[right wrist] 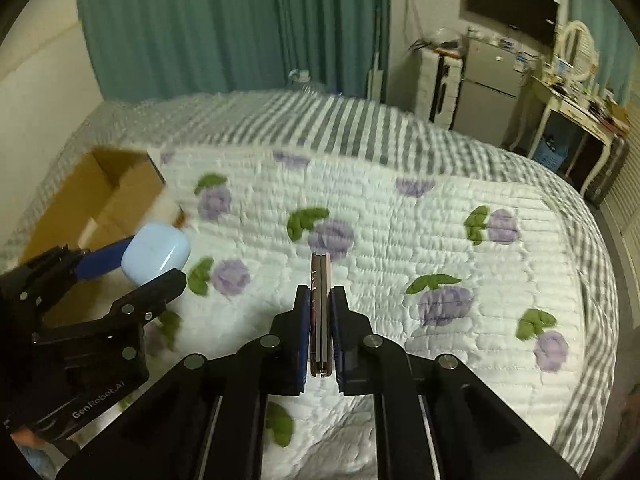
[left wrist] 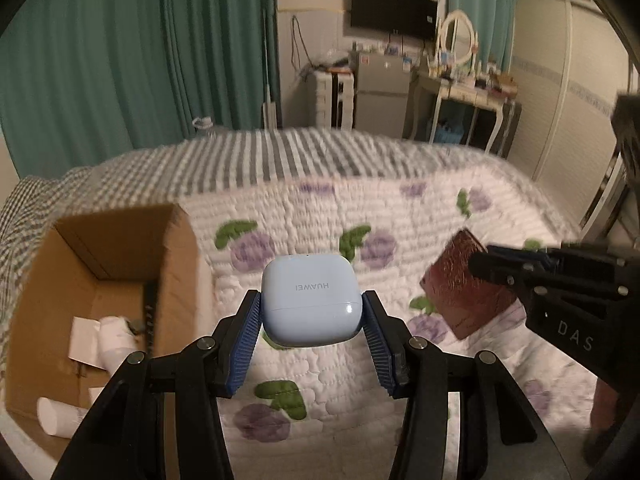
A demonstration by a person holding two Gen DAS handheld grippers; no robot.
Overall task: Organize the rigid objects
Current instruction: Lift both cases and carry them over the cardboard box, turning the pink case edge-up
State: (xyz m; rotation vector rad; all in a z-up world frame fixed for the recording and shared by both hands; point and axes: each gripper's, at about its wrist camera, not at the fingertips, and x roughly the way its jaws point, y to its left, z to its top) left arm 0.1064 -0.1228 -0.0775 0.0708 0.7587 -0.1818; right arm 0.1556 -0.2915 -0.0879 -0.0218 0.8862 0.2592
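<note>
My left gripper [left wrist: 311, 307] is shut on a pale blue Huawei earbud case [left wrist: 310, 300] and holds it above the quilted bed, just right of an open cardboard box [left wrist: 176, 264]. The case [right wrist: 155, 254] and the left gripper [right wrist: 138, 268] also show at the left of the right wrist view. My right gripper [right wrist: 320, 294] is shut on a thin dark red flat case [right wrist: 320, 312], held edge-on. In the left wrist view the red case [left wrist: 460, 284] hangs from the right gripper [left wrist: 480, 266] at the right, above the bed.
The box [right wrist: 100, 196] holds several white tubes [left wrist: 116, 340] and a dark comb-like strip [left wrist: 150, 316]. The floral quilt [right wrist: 400, 240] covers the bed. Beyond it stand green curtains [left wrist: 140, 60], a small fridge [left wrist: 382, 92], a dressing table [left wrist: 460, 88] and a wall screen [left wrist: 392, 10].
</note>
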